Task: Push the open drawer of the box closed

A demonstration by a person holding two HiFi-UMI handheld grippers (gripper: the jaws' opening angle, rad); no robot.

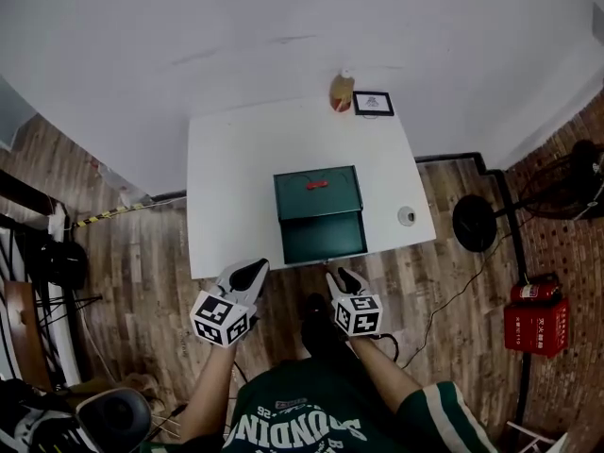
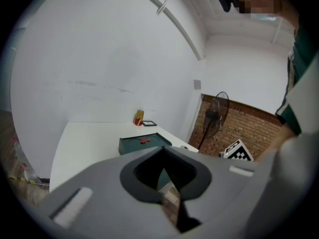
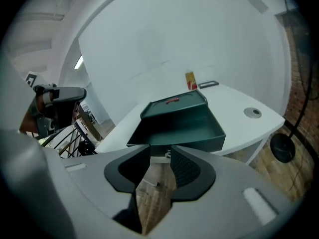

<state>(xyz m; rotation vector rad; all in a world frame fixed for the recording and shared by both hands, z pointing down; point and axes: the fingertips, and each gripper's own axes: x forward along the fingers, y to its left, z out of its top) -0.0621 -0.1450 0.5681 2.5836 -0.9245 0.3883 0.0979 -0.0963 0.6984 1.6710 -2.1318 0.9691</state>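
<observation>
Right tool (image 1: 342,275) jaws apart near drawer (image 1: 324,237) | bottle (image 1: 342,92), frame (image 1: 374,103) behind box (image 1: 317,191)
</observation>
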